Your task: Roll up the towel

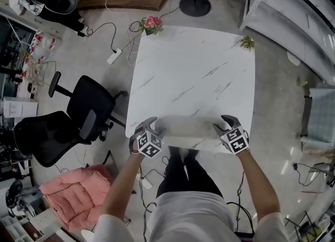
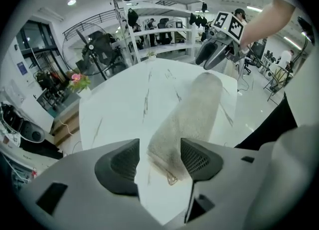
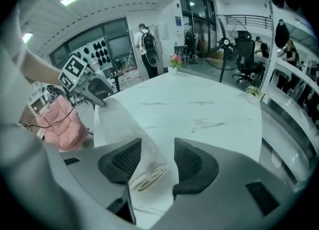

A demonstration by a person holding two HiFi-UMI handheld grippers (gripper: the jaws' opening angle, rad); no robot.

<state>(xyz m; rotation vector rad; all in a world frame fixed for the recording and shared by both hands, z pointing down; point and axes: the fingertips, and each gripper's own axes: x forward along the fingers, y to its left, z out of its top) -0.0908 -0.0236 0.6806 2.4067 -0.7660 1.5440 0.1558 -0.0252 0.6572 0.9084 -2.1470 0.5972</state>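
A glossy grey stone floor runs under everything, strewn with cables at the far left. On it stands a square white marble-patterned desk, its near edge partly covered by the person's arms. Left of the desk is a black mesh office chair, with a pink quilted cushion nearer the person.

The pale grey rolled terry towel lies along the desk's near edge. From the head view it almost blends into the marble, and both of its ends are hidden under the grippers.

The left gripper has its fingers spread apart, with the towel's frayed end lying loose between them on the desk. The right gripper also has its fingers apart; the spiral end of the roll sits between them, close to one pad and clear of the other.

A small pot of pink flowers and a tiny green plant sit at the desk's far corners.
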